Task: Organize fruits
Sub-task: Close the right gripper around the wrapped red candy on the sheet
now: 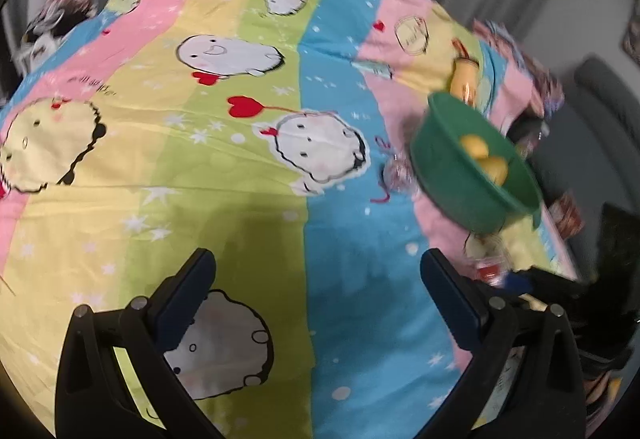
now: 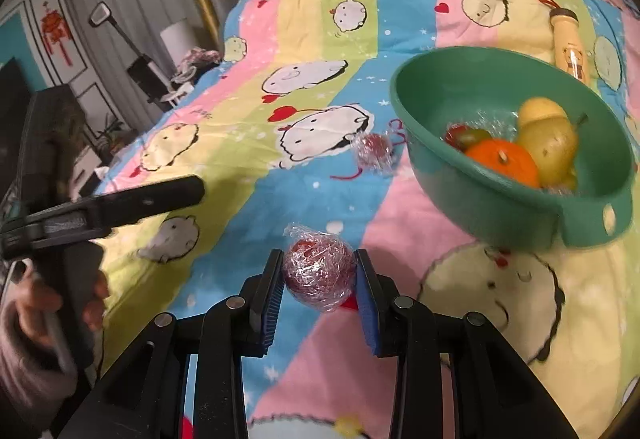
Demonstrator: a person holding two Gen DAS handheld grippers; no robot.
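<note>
A: Where is the fruit in hand?

B: The dark red round fruit wrapped in crinkled clear film (image 2: 319,271) sits between the blue pads of the right gripper (image 2: 319,273); both pads press its sides, so the fingers are closed on it; it is over the striped cartoon-print bedsheet (image 2: 224,167), toward the near edge.

A: And the rest?

B: A second film-wrapped red fruit (image 2: 374,151) lies on the sheet just beside the left wall of the green plastic bowl (image 2: 480,199); the bowl holds an orange (image 2: 504,161), a yellow-green pear (image 2: 548,149) and smaller wrapped pieces I can't identify; a cream-coloured bottle (image 2: 568,47) lies behind it, near the far edge.

A: The left gripper?

B: The left gripper (image 1: 318,271) hovers over the sheet with fingers spread wide, holding nothing.

A: Which step, then?

B: I judge it the carrying stage; the next move calls for lifting the fruit up and rightward over the bowl's rim, then releasing; the film looks slippery, so grip should stay firm.
</note>
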